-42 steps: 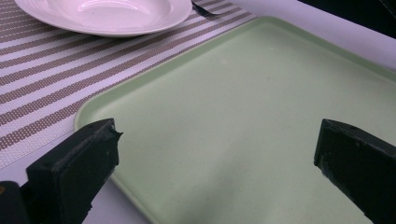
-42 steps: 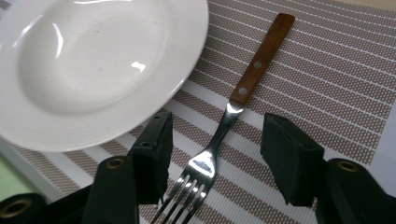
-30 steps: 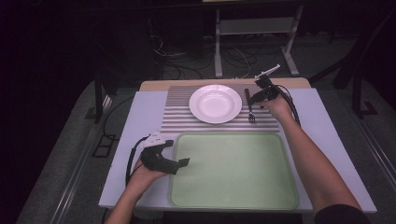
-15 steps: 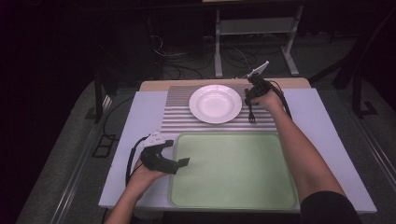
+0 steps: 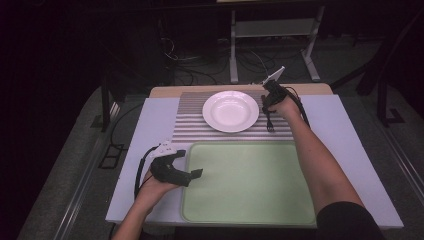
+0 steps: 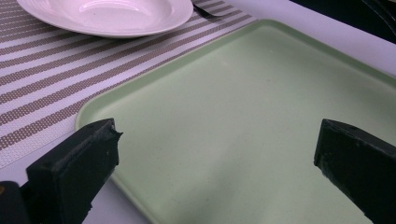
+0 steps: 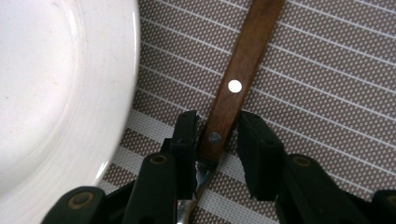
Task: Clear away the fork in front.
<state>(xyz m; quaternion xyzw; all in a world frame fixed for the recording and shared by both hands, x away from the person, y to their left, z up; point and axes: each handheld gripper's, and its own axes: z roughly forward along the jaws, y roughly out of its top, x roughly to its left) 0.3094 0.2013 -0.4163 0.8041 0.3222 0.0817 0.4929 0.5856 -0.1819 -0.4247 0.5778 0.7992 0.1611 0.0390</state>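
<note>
- Pale lavender-white rectangular table (image 5: 150, 131)
- Brown-and-white striped woven placemat (image 5: 190, 126) at the far side
- Light green rectangular plastic tray (image 5: 250, 182) at the near side

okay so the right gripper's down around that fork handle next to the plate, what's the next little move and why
Probably finish closing. The right gripper has just been closing and straddles the fork near the handle's metal end; one jaw touches it, the other shows a gap. The fork lies flat on the mat beside the plate, so grip before lifting.

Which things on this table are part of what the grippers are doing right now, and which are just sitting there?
In use:
- wooden-handled metal fork
- right gripper, jaws just closing around the fork's handle

Lying about:
- round white plate
- pale green tray
- striped placemat
- left gripper, open over the tray
</note>
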